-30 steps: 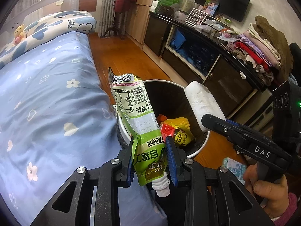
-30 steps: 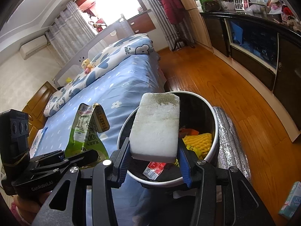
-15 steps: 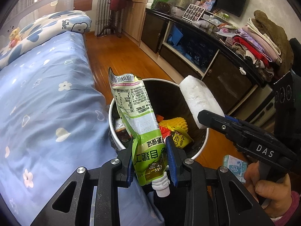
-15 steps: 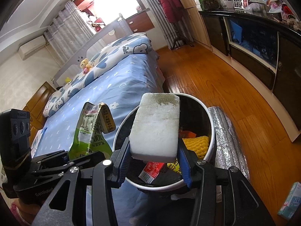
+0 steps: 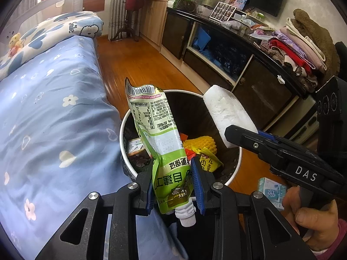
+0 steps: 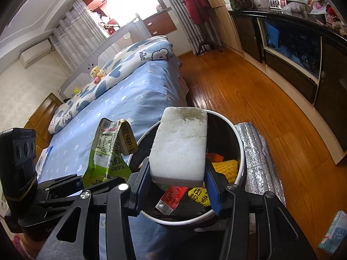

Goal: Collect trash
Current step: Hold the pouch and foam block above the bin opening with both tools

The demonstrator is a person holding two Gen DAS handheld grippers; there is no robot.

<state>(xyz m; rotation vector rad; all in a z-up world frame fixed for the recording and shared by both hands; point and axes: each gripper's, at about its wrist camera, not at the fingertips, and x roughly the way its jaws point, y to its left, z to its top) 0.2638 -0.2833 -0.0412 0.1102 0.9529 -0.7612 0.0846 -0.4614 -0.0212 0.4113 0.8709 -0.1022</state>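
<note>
Over the round white-rimmed trash bin, the left gripper pinches a crumpled green spout pouch by its lower end, white cap pointing back toward the camera. Beside it the right gripper clamps a white foam block across its width, held above the bin's opening. Inside the bin lie a yellow foam net, a red wrapper and a yellow packet. The bin stands on the wooden floor just beside the blue flowered bed; a small tissue pack lies on the floor nearby
</note>
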